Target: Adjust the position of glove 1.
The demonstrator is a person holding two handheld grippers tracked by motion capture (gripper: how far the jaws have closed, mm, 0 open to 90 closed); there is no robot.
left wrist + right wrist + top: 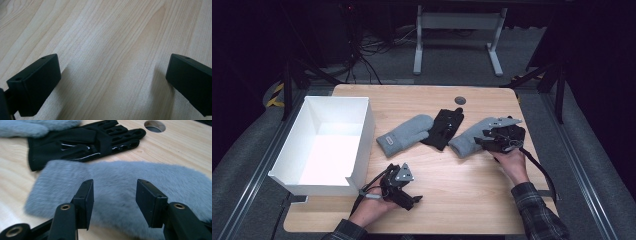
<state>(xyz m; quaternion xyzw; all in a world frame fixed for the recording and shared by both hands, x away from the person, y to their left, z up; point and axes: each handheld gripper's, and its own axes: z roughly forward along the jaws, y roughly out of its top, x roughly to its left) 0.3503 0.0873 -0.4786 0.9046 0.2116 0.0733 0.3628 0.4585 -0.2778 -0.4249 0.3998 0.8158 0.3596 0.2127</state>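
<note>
Plaid sleeves [539, 210]; black hand-held grippers [412, 200], grey plates, cables.

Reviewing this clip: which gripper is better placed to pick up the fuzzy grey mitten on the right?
Right gripper: open jaws over the fuzzy grey mitten. Left gripper sits open over bare wooden table.

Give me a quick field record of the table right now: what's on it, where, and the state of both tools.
box: white box, open, empty, table's left edge
mitten one: grey mitten, right of box
gloves: black gloves, between the mittens
mitten two: second grey mitten, right of the gloves
right tool: right tool, open, jaws over second mitten
left tool: left tool, open, over bare wood table
</note>
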